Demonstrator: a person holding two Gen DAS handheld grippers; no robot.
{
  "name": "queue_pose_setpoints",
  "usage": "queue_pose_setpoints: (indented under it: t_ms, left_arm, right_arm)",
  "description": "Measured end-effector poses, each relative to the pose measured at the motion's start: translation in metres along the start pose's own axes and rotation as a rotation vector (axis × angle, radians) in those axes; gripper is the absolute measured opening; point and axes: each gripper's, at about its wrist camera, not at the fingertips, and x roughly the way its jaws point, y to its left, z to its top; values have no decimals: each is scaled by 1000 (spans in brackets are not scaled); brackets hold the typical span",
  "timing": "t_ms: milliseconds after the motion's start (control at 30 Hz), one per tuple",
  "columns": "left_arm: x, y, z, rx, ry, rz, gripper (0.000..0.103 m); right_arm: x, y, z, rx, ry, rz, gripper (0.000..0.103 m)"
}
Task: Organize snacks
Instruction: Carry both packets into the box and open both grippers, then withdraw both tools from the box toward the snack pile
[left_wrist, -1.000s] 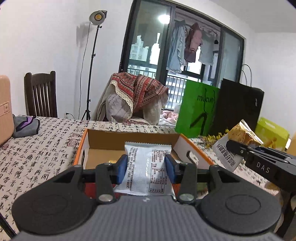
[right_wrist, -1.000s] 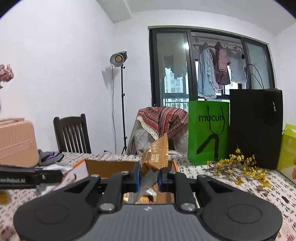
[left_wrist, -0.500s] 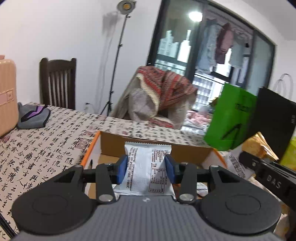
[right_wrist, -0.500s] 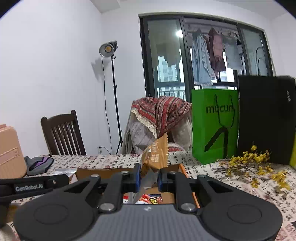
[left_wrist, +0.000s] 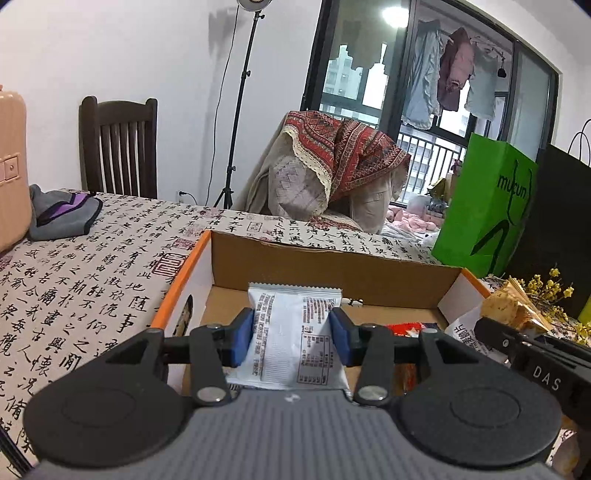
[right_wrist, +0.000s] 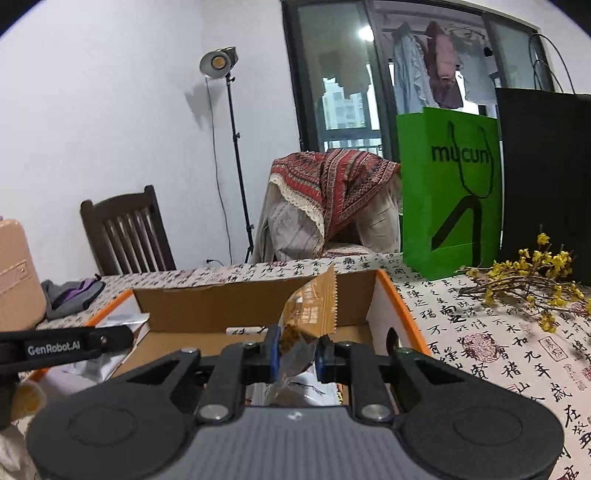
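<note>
Since the earlier frames both grippers have come forward and down over the open cardboard box (left_wrist: 332, 264), whose interior now fills more of each view; both sets of jaws have just eased slightly wider, each with a packet between them.

Left gripper (left_wrist: 291, 334): blue pads still pressed on the sides of a white snack packet (left_wrist: 293, 332), flat, printed with black text, upright above the box's near left part.

Right gripper (right_wrist: 295, 352): clenched on a brown crimped-edge snack packet (right_wrist: 314, 314), crumpled, leaning right over the box floor.

Both point slightly downward. Box sits on the calligraphy-print tablecloth (left_wrist: 74, 280); green bag (right_wrist: 448, 188) beyond.
</note>
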Motion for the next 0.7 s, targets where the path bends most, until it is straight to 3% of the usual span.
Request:
queue_pose_setpoints:
  t_ms: [33, 100, 167, 200, 267, 333, 700]
  left_arm:
    - [0, 0, -1, 5, -2, 2, 54]
    - [-1, 0, -2, 9, -12, 13, 66]
    - [-4, 1, -3, 5, -30, 25, 79]
    - [-6, 1, -2, 4, -38, 23, 81]
    - [-10, 2, -1, -1, -54, 20, 97]
    - [-15, 1, -1, -7, -78, 23, 103]
    - [-31, -2, 6, -6, -107, 19, 103]
  right_arm:
    - [0, 0, -1, -10, 1, -8, 21]
    - [0, 0, -2, -25, 9, -18, 35]
    - [-1, -5, -2, -13, 16, -15, 70]
    - [-2, -6, -2, -5, 15, -10, 76]
    - [-5, -8, -1, 6, 8, -4, 96]
    - [-9, -8, -1, 1, -3, -8, 103]
    - [-22, -4, 7, -34, 2, -26, 103]
